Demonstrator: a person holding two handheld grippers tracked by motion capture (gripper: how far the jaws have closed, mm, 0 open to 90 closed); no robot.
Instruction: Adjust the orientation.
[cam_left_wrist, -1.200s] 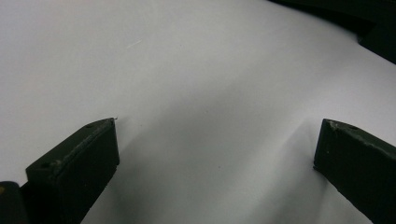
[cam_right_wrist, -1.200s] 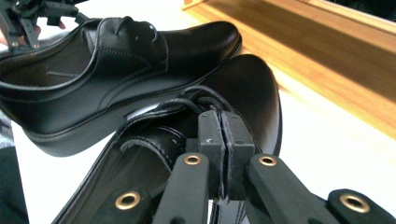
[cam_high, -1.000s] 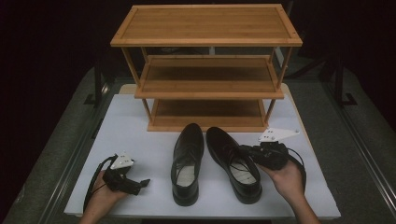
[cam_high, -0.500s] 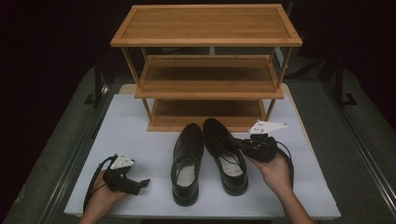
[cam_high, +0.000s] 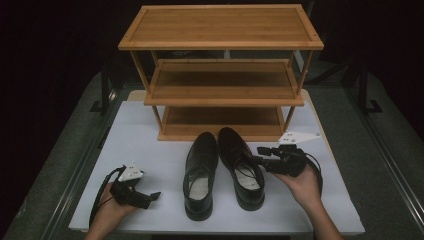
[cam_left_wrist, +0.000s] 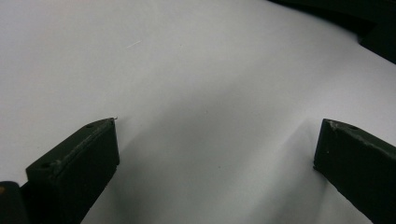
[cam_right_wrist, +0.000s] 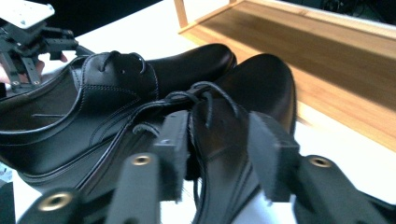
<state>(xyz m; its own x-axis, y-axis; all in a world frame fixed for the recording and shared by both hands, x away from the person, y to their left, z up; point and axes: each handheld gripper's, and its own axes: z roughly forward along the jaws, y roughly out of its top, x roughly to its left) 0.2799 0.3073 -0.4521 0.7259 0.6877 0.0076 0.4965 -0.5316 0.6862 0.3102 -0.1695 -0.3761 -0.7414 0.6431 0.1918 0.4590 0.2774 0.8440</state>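
Two black shoes side by side on white table (cam_high: 150, 145), toes toward rack (cam_high: 220, 75), heels toward person. Left shoe (cam_high: 199, 172) and right shoe (cam_high: 241, 165) nearly touching at toes, just before rack's bottom shelf. Rack: three wooden shelves, all bare. Right gripper (cam_high: 261, 161) at right shoe's outer side; jaws just been opening, now apart around shoe's laced upper, one pad (cam_right_wrist: 273, 151) clear of leather. Left gripper (cam_high: 152, 196) low at table's near left, jaws spread, nothing between, well apart from shoes.
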